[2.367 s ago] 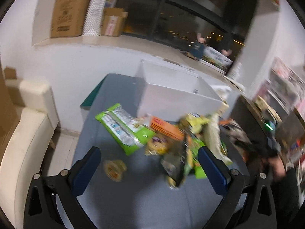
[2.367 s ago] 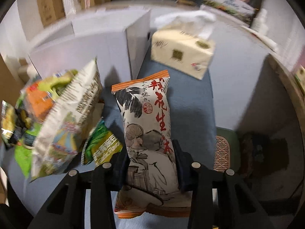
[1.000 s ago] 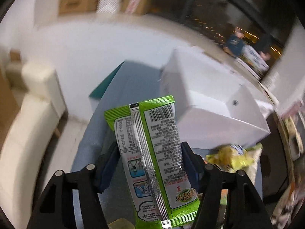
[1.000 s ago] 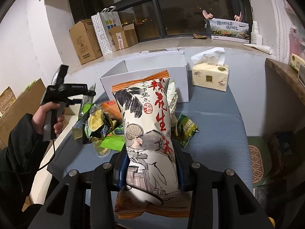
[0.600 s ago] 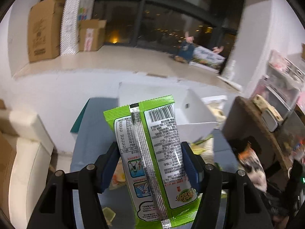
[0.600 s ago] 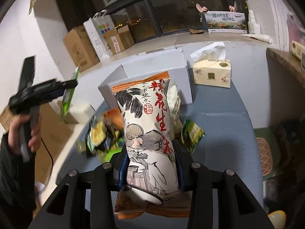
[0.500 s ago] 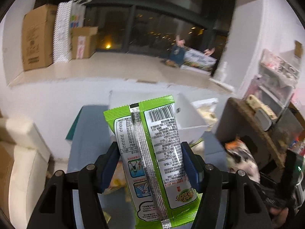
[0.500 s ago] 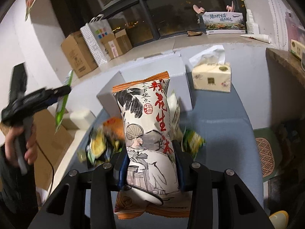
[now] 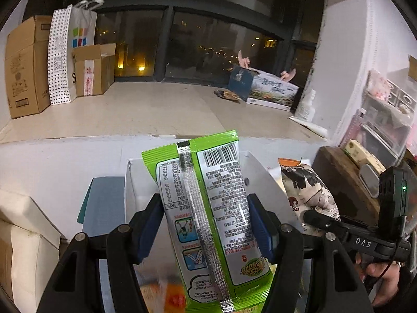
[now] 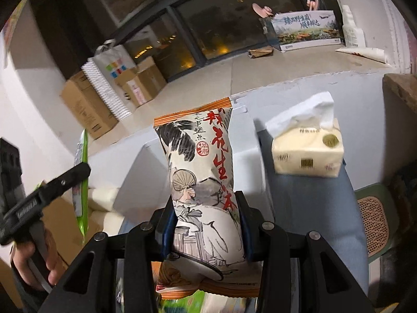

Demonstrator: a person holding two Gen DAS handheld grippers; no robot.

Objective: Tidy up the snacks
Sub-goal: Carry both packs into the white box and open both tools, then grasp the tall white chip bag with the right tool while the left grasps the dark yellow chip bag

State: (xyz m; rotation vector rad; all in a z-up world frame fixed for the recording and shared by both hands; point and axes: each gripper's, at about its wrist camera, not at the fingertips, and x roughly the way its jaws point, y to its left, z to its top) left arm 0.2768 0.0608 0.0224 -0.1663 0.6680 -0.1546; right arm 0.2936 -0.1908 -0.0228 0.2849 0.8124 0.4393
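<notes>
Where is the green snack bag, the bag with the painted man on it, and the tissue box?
green snack bag (image 9: pixel 208 208), left wrist view, middle of its back
painted snack bag (image 10: pixel 203 182), right wrist view, on the fan picture
tissue box (image 10: pixel 307 154), right wrist view, front face

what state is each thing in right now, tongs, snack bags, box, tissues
left tongs: shut on the green snack bag
green snack bag: held up off the table, back side with barcode facing the camera
right tongs: shut on the peanut bag
peanut bag: held upright, sealed
white box: open at the top, inside hidden
tissue pack: opened, a tissue sticking out
</notes>
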